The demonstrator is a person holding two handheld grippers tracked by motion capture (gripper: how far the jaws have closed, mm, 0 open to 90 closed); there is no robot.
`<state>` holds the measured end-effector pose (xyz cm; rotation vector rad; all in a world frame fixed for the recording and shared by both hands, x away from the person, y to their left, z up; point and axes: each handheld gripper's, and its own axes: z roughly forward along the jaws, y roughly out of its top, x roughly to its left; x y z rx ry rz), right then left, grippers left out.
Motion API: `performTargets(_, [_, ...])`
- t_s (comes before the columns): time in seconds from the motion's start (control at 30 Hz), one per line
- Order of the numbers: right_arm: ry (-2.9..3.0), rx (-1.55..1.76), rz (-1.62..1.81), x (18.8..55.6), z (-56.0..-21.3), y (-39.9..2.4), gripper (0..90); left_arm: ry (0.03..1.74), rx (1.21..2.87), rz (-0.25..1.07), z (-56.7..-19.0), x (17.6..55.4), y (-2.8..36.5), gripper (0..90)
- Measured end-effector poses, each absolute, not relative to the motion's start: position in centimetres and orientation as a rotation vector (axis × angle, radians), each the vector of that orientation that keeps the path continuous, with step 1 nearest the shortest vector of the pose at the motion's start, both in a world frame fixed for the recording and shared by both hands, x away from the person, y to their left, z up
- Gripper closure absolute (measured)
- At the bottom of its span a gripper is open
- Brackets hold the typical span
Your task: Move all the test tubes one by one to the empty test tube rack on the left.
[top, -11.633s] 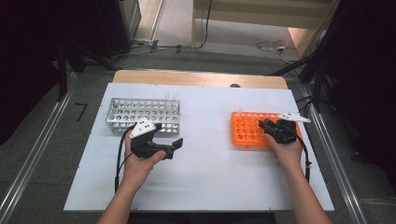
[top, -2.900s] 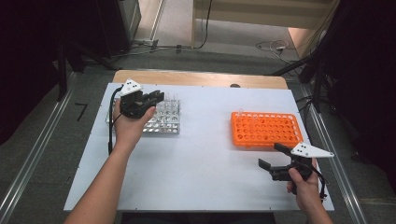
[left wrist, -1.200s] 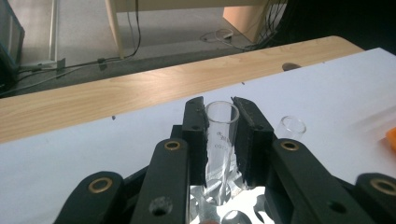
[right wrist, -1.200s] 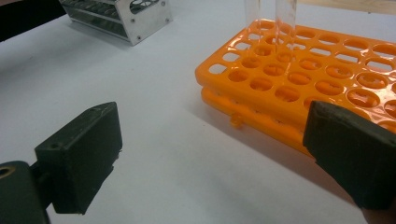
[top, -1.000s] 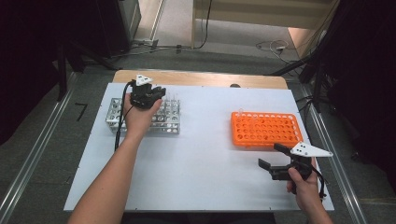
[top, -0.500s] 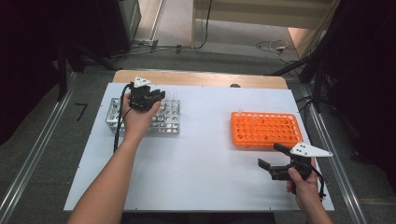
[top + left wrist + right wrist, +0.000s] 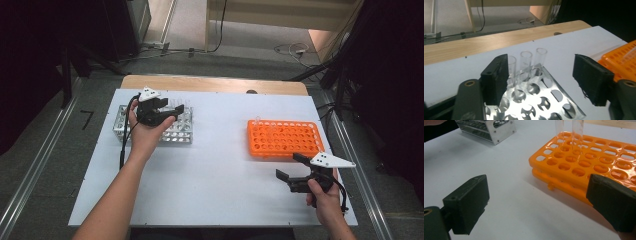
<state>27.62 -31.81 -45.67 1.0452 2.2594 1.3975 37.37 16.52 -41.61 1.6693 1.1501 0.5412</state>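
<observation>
A metal tube rack point(image 7: 177, 134) stands at the table's back left. In the left gripper view three clear tubes point(image 7: 526, 60) stand upright in the far row of the metal rack point(image 7: 541, 100). My left gripper point(image 7: 174, 112) hovers over this rack. Its jaws have just been opening, and the left gripper point(image 7: 541, 67) is open with the tubes just beyond its pads, none pressed. An orange tube rack point(image 7: 285, 137) lies at the right, holding two clear tubes point(image 7: 577, 132). In front of it, my right gripper point(image 7: 289, 166) rests open and holds nothing; the same right gripper point(image 7: 536, 192) faces the orange rack point(image 7: 584, 162).
The white table top point(image 7: 215, 165) has free room between the two racks. A wooden strip point(image 7: 215, 84) runs along the table's far edge. Cables lie on the floor beyond the table.
My left gripper's jaws have opened and the hand has drawn back a little over the metal rack. The right hand has kept still.
</observation>
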Motion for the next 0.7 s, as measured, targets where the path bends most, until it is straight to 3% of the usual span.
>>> performTargets(0.27, [2.248, 1.050, 1.399, 27.9, -45.2, -31.6, 3.2, 1.096, 1.675, 0.522, -41.3, 34.6, 15.6, 6.0])
performTargets(0.7, [2.230, 1.084, 1.394, 29.5, -43.9, -30.4, 3.2, 1.019, 1.681, 0.494, -41.5, 30.3, 14.3, 0.0])
